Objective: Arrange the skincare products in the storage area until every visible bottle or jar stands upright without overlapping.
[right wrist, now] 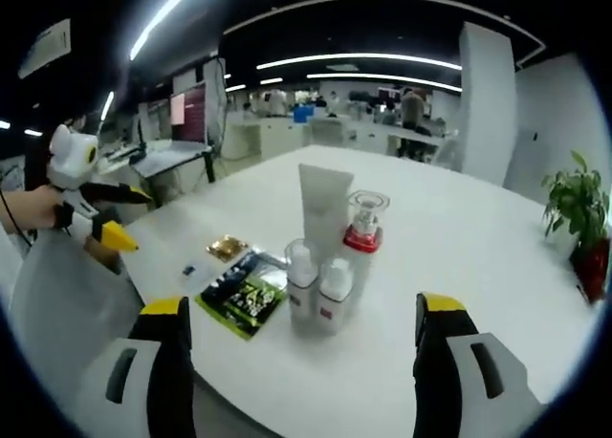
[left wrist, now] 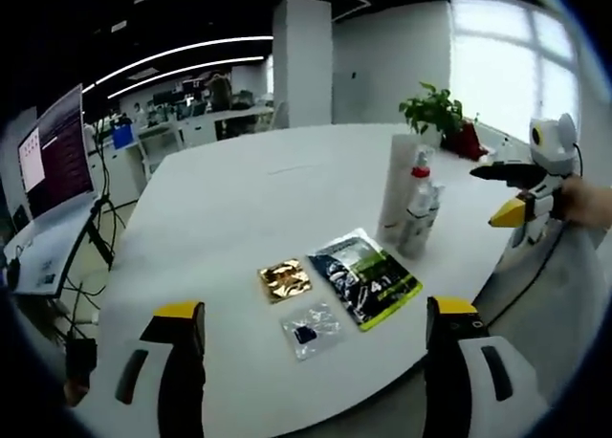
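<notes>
While both hand-held grippers (left wrist: 316,347) (right wrist: 304,347) spread, bottles (right wrist: 325,266) upright near table (right wrist: 459,247) edge.

bare table (right wrist: 459,256) right of bottles (right wrist: 330,256), sachets (right wrist: 244,295) left

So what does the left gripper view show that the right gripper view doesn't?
Left gripper view: the bright window and floor cables. Right gripper view: two white-capped bottles standing side by side before the white tube. Both: that tube, the red-collared bottle, green packet, gold sachet and potted plant.
</notes>
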Available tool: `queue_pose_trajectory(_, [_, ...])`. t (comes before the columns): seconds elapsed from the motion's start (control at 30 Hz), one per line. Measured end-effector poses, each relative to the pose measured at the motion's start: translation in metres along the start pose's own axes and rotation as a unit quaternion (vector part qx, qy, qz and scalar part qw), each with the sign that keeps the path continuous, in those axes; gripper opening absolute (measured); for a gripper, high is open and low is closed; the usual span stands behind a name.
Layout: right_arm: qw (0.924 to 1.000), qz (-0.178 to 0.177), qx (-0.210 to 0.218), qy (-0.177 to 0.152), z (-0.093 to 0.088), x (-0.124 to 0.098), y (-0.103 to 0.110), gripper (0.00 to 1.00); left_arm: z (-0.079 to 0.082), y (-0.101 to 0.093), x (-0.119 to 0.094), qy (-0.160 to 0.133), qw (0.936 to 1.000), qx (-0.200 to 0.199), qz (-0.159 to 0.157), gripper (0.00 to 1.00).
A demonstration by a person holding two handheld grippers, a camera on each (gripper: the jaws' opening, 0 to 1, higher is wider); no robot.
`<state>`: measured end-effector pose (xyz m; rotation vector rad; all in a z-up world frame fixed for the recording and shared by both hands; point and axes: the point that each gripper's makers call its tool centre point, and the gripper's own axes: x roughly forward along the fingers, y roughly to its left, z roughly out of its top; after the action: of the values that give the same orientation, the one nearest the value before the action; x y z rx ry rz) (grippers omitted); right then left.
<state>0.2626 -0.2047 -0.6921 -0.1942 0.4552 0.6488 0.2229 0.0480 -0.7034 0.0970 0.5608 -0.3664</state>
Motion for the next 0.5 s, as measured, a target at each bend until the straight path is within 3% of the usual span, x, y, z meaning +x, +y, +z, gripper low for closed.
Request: queue_pose_trajectory(0.5, [0.9999, 0.001, -0.011, 0.005, -0.0008, -0.0003, 0.0019, 0.95, -0.0045, 0.0035, 0.0014, 0.01, 0.9999, 0.004, 0.001, 0.92])
